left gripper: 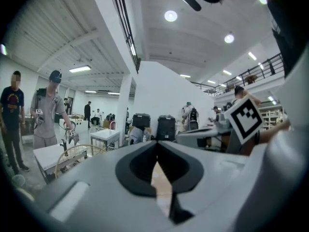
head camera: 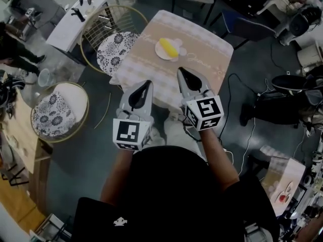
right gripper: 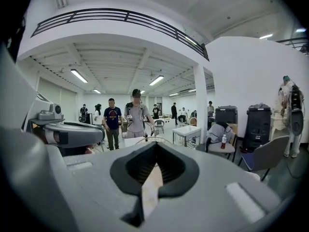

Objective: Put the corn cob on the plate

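Note:
In the head view a yellow corn cob [head camera: 169, 46] lies on a small white plate [head camera: 160, 54] at the middle of a table with a beige patterned cloth [head camera: 202, 44]. My left gripper [head camera: 149, 82] and right gripper [head camera: 180, 69] hang side by side over the table's near edge, short of the plate, both pointing toward it. Each is shut with nothing between its jaws. The left gripper [left gripper: 157, 144] and the right gripper [right gripper: 155, 144] look out level across a large hall in their own views, and neither corn nor plate shows there.
Two round wire chairs with patterned cushions stand left of the table [head camera: 116, 49] [head camera: 53, 115]. A white side table [head camera: 70, 24] is at the far left, a dark chair [head camera: 242, 26] at the far right. Cables and gear lie on the floor at right. Several people stand in the hall [right gripper: 135, 112].

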The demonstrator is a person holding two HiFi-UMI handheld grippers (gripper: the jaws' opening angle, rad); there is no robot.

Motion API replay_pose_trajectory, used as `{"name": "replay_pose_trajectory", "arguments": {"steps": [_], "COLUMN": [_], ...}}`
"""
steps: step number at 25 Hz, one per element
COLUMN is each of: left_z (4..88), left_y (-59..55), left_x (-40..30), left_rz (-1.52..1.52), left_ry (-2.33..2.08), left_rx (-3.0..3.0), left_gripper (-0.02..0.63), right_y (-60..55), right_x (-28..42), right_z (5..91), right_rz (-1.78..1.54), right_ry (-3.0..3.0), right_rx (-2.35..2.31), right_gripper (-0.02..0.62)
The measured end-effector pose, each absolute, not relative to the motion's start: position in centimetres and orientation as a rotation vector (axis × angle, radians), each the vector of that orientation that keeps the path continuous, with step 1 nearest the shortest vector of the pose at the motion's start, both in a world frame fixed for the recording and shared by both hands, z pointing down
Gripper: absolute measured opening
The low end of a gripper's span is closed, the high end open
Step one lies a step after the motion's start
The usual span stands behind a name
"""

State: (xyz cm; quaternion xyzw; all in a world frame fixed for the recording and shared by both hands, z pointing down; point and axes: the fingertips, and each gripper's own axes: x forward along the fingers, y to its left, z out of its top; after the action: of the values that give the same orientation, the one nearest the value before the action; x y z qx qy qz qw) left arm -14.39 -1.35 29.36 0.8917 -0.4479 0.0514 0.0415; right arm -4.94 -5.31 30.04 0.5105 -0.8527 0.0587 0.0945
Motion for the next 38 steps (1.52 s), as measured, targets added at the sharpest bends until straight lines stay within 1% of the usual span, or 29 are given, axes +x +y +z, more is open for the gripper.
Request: {"name": "replay_pose_trajectory", "arguments": {"steps": [12, 17, 26, 38], "left_z": [28.5, 27.8, 26.3, 25.8], "left_y": [0.4, 1.4, 4.2, 9.2], "left_x": [-14.1, -13.2, -9.2, -4.5], "left_rz": [0.125, 0.156, 0.137, 0.186], "left_ry": [-1.383, -1.423, -1.416, -1.460], "left_rx": [2.747, 2.774, 2.812, 2.807], "left_gripper": [0.009, 0.009, 0.009, 0.009], "right_y": [-2.8, -1.4, 2.4, 7.3], "right_x": [-5.7, -5.7, -3.3, 1.0], "right_z": [28.1, 26.9, 26.2, 25.3], "right_rz": [0.094, 0.053, 0.070, 0.111], "right_ry": [-2.607, -2.657, -2.726, -2.764], "right_rx": [1.511, 1.476, 1.414, 1.380], "right_gripper": [0.003, 0.003, 0.003, 0.003]}}
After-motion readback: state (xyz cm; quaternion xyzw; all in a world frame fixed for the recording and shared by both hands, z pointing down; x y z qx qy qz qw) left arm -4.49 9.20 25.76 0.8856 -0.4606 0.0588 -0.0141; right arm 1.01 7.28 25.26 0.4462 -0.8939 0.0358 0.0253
